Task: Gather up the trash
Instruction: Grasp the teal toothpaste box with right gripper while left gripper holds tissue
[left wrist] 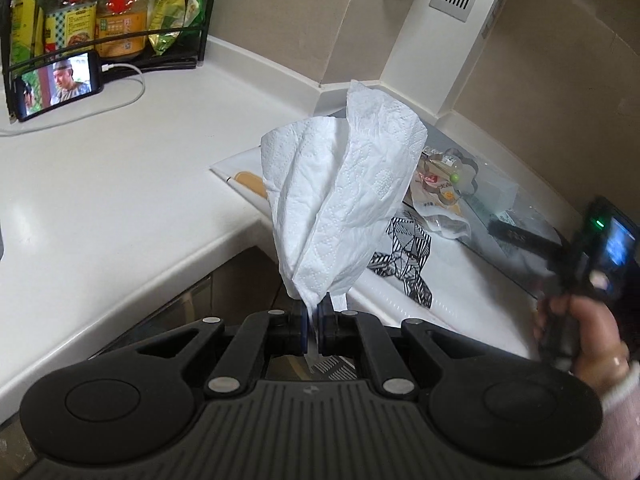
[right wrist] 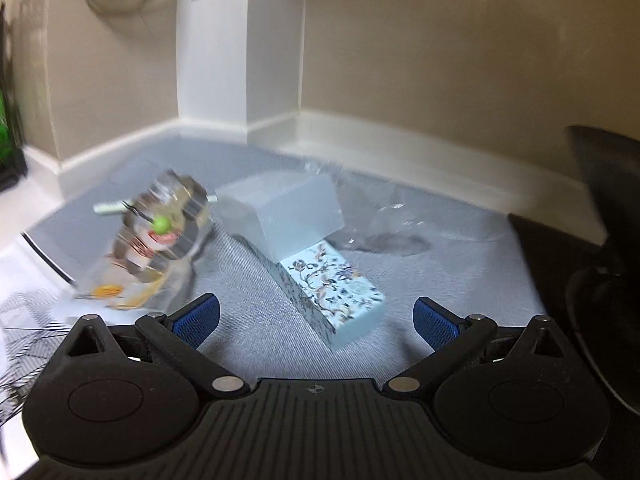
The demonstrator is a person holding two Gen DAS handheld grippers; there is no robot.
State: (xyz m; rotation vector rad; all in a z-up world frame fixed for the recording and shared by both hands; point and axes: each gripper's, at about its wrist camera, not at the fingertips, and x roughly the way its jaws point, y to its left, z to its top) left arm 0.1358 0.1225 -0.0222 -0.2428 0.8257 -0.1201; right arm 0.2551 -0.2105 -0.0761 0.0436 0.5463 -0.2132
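Left wrist view: left gripper pinched tight on crumpled paper towel, held in air over counter edge, grip at its bottom tip. Towel long axis runs up/away from jaws, fanning out toward wall corner. Right gripper jaws wide, nothing btwn, hovering just short of floral box on grey mat. Box lies flat, long axis diagonal, near end pointing at cam, far end tucked under translucent lid. Snack wrapper to left, blurry. Tip: keep pinch firm on towel; for box, prob. square jaws across short side first.
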